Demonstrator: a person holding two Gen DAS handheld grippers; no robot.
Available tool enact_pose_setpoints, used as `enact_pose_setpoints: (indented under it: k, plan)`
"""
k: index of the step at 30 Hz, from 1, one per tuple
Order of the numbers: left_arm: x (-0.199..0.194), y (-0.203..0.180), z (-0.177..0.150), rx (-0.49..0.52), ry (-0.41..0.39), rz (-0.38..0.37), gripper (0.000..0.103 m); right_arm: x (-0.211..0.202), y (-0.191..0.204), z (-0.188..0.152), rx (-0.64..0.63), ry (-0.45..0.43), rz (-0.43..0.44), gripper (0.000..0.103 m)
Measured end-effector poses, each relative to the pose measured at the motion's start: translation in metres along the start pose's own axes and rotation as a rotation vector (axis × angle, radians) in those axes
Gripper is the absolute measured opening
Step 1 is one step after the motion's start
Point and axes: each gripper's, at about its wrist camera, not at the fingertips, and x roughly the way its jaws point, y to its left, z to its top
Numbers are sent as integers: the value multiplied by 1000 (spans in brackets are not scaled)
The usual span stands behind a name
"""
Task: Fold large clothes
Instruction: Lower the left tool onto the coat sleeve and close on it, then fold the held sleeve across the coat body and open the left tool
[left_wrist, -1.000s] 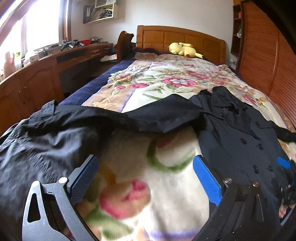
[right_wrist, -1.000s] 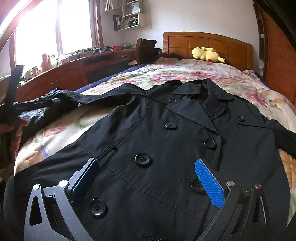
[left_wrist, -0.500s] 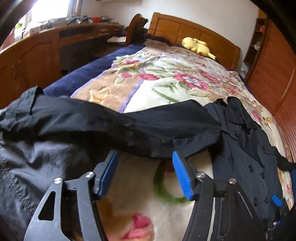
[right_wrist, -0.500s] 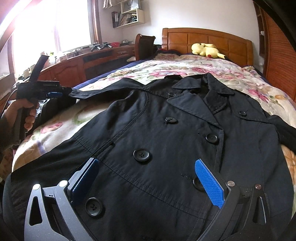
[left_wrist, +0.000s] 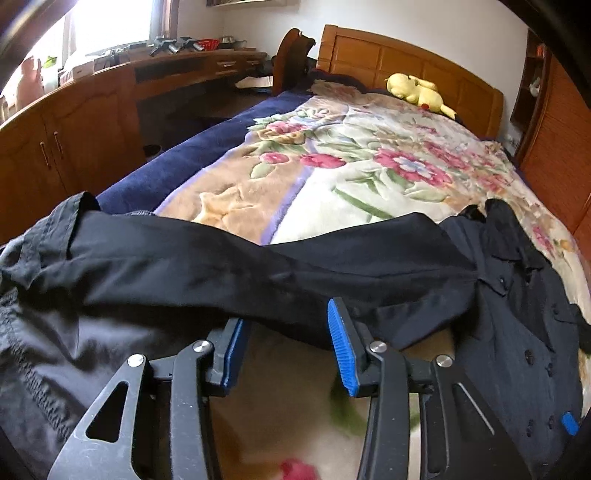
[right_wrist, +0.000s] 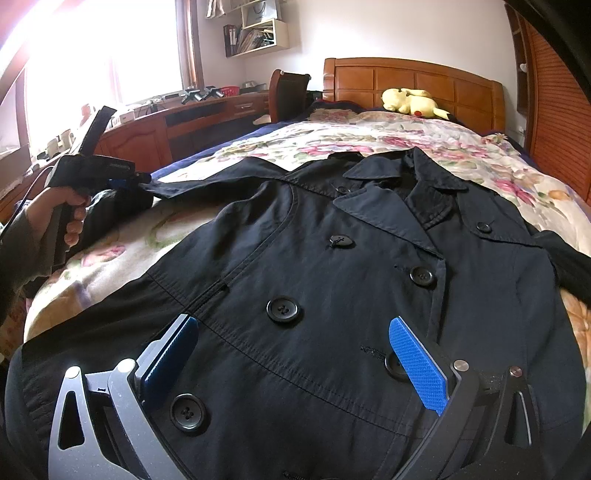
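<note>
my left gripper (left_wrist: 286, 347) is closing, its ribbed blue fingers (left_wrist: 341, 349) on either side of the lower edge of the coat's sleeve (left_wrist: 258, 273); the pads are not yet pressing the cloth. that sleeve is a long band of smooth, matte black fabric stretched sideways from the coat (right_wrist: 332, 295), its cuff crumpled at the far end from the coat body. my right gripper (right_wrist: 295, 365) hovers released and wide over the coat's lower front, blue textured fingers (right_wrist: 417, 365) clear of the cloth, a round four-hole button (right_wrist: 283, 309) between them. the coat lies face up and flat on the bed, double-breasted, with stitched seams and broad pointed lapels. beneath the coat spreads a plush floral blanket (left_wrist: 369, 158), fuzzy, cream with pink blooms. beyond the coat's collar a soft yellow plush toy (right_wrist: 410, 101) lies against the panelled wooden headboard (right_wrist: 413, 79).
</note>
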Motion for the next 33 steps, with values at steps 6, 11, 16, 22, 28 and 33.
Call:
enact_pose_setpoints:
  k: [6, 11, 16, 22, 28, 33]
  plan:
    - [-5, -6, 9, 22, -35, -3, 4, 0, 0, -1, 2, -4, 1, 103]
    - [-34, -41, 20, 108, -105, -53, 3, 0, -2, -1, 15, -5, 10, 103]
    - [-77, -100, 24, 219, -162, -165, 3, -4, -10, 0, 50, -10, 31, 103]
    - [-105, -155, 4, 356, -155, -241, 3, -2, -11, -2, 73, -5, 21, 103]
    - [-104, -157, -25, 383, -60, -285, 3, -1, -8, -2, 62, -6, 10, 103]
    - [-109, -144, -51, 396, -9, -310, 14, -1, -7, -1, 59, -1, 7, 103]
